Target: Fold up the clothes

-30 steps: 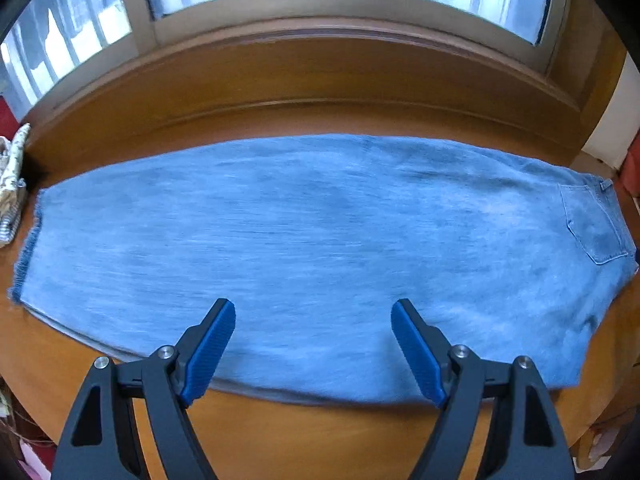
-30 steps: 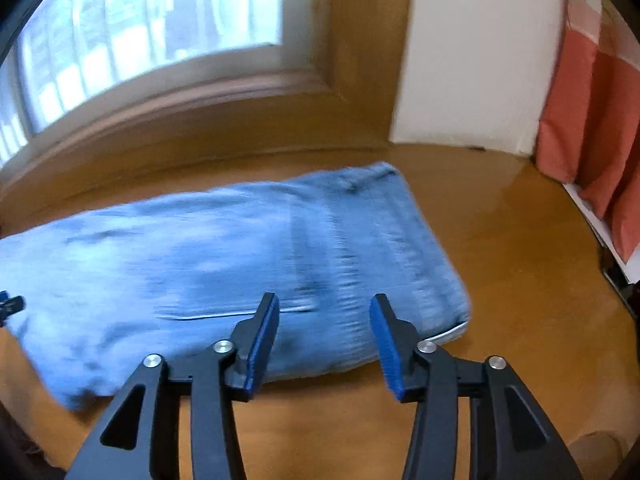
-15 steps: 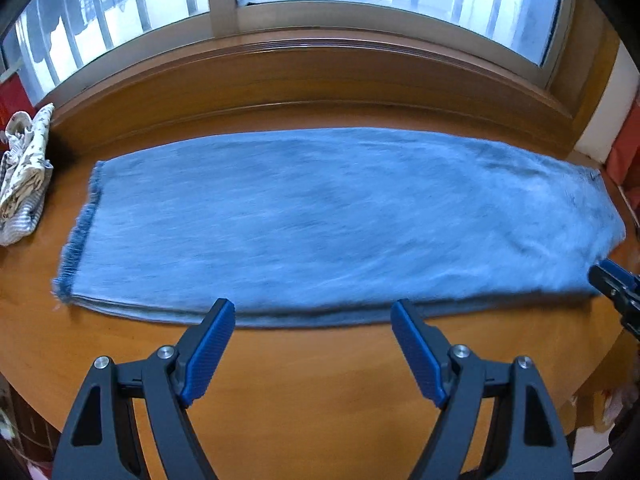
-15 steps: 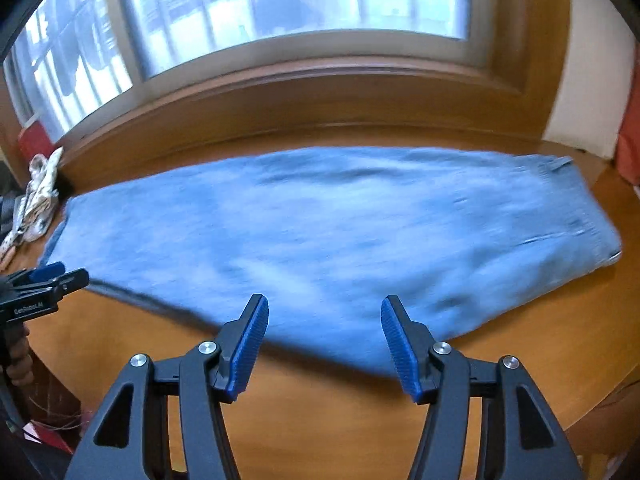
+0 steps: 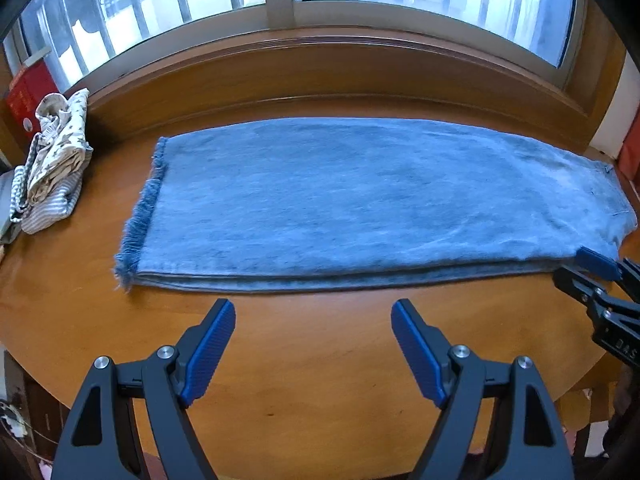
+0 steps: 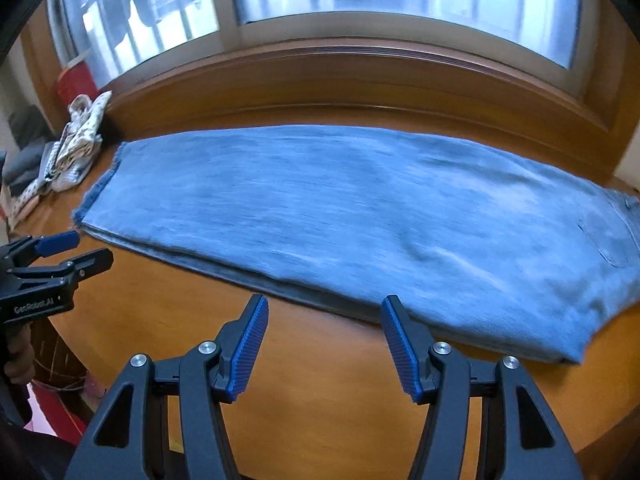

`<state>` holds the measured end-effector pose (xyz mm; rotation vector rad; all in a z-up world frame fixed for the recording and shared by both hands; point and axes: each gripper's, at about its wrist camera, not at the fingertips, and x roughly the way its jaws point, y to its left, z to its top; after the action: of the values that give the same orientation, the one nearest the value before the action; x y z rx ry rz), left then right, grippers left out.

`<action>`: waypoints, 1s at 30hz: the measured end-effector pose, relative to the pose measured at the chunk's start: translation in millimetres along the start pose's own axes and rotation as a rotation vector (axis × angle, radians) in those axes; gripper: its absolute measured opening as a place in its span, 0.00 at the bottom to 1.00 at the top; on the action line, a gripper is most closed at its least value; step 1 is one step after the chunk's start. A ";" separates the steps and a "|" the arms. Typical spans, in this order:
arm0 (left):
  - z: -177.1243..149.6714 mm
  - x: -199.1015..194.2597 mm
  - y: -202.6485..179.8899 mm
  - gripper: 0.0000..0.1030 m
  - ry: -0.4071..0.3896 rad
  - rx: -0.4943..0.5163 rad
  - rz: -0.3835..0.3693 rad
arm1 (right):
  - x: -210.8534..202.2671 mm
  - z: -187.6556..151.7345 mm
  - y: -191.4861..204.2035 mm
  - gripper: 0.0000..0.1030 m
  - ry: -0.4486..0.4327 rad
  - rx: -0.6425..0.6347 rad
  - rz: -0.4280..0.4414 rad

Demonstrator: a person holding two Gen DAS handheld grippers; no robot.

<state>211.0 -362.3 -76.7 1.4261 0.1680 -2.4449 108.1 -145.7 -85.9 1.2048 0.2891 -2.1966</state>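
Note:
Light blue jeans (image 5: 360, 196) lie folded lengthwise on the round wooden table (image 5: 312, 360), frayed hems to the left, waistband and back pocket to the right. My left gripper (image 5: 312, 320) hangs open over bare wood just in front of the jeans' near edge, nothing between its blue pads. In the right wrist view the jeans (image 6: 360, 216) stretch across the table, and my right gripper (image 6: 324, 316) stands open above their near folded edge, empty. Each gripper shows at the other view's margin: the right gripper (image 5: 600, 276) beside the waist end, the left gripper (image 6: 64, 252) near the hems.
A pile of folded patterned and striped clothes (image 5: 52, 164) sits at the table's far left, by a red box (image 5: 24, 96). A wooden window sill (image 5: 320, 64) runs behind the jeans. The table's front edge curves close below both grippers. A hand (image 6: 16, 356) holds the left gripper's handle.
Both grippers have pulled back off the jeans toward the table's front. The left one shifted left; the right one swept left from the waistband end, and its jaws widened slightly.

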 end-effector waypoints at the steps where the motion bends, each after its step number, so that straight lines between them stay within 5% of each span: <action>1: -1.1 -2.4 4.2 0.77 -0.001 0.007 0.019 | 2.1 1.2 3.9 0.57 0.000 -0.003 0.016; 5: -3.1 -3.6 18.6 0.77 -0.009 0.030 0.059 | 12.3 4.5 28.5 0.57 -0.002 -0.039 0.058; 12: 7.8 0.2 61.6 0.77 -0.015 0.021 -0.017 | 14.8 8.3 72.6 0.57 -0.011 -0.060 0.061; 24: 29.2 16.2 163.0 0.77 -0.028 0.328 -0.145 | 44.5 10.8 179.1 0.57 -0.020 0.260 -0.032; 30: 36.9 27.6 202.1 0.77 -0.044 0.402 -0.168 | 41.3 17.6 243.5 0.57 -0.060 0.251 -0.097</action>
<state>232.0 -568.4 -71.8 1.5667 -0.2380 -2.7585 226.9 -363.0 -86.5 1.2762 0.0481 -2.4035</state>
